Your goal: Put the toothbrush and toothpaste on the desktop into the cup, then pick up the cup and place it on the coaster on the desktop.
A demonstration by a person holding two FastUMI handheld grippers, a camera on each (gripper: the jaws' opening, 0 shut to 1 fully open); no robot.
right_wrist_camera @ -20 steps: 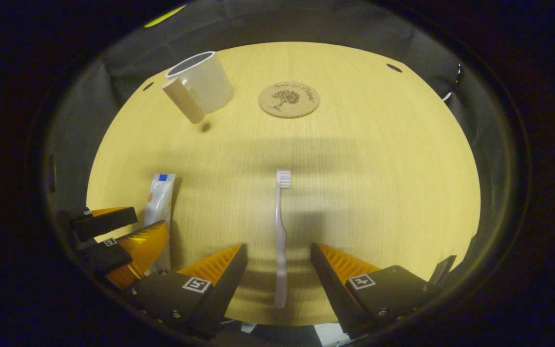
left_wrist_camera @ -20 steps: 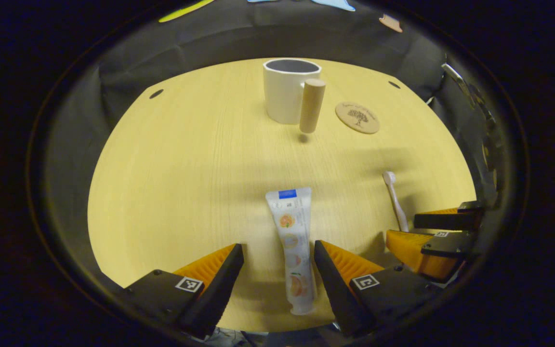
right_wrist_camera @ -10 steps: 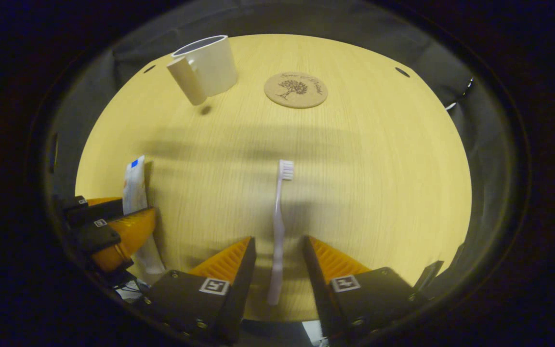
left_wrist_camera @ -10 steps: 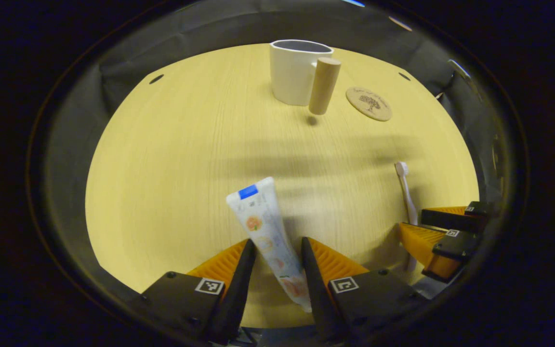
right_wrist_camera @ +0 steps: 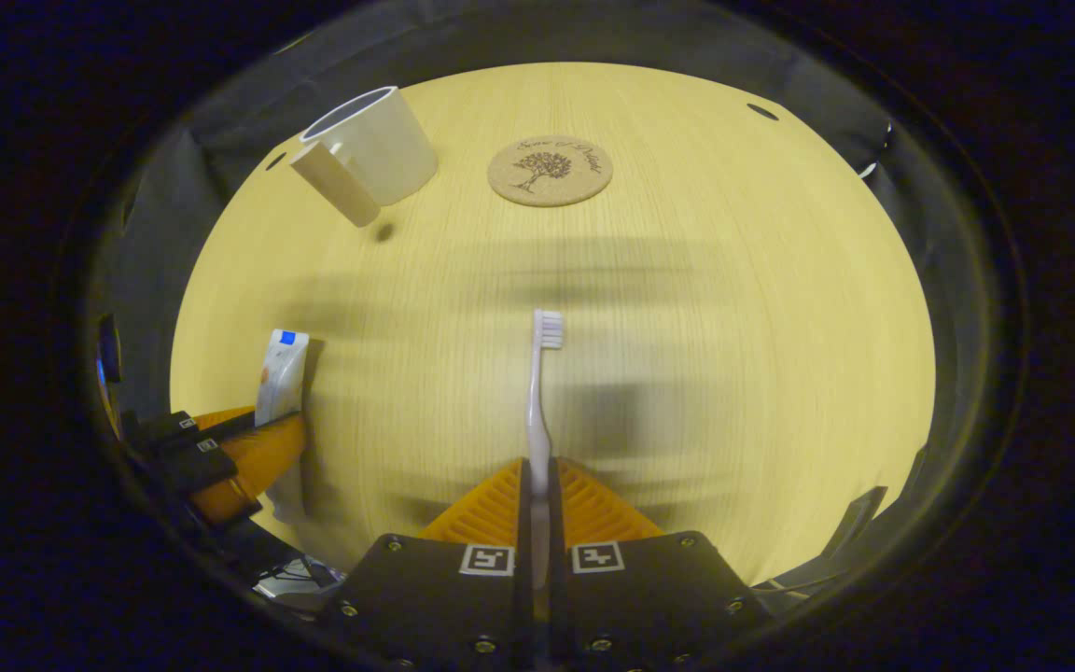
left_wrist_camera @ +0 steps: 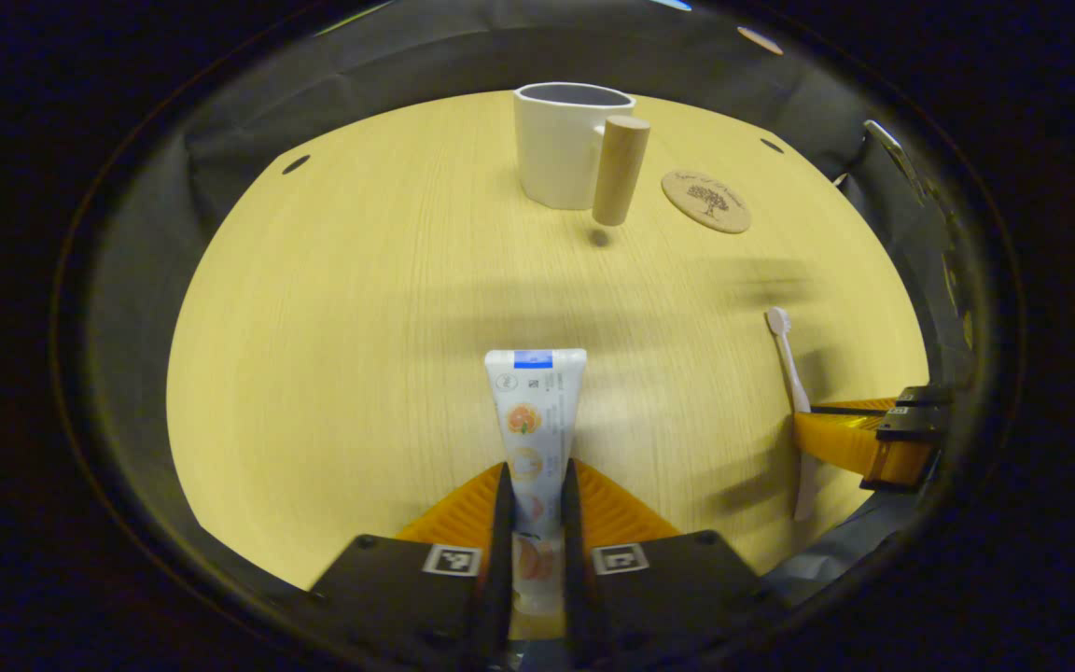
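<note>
Clamping one toothpaste (left_wrist_camera: 534, 411) and one toothbrush (right_wrist_camera: 537, 401), two grippers closed; one cup (left_wrist_camera: 564, 145), one coaster (right_wrist_camera: 549, 171)

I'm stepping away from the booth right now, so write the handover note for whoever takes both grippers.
Left gripper: shut on the toothpaste, tube pointing toward the cup.
Right gripper: shut on the toothbrush, bristle end forward.
Cup: upright and empty at the far side of the desktop, its wooden handle facing the grippers.
Coaster: bare, just right of the cup and not touching it.
Done: both items gripped.
Left: drop toothpaste and toothbrush into the cup, then lift the cup, probably by its handle, and set it on the coaster.
</note>
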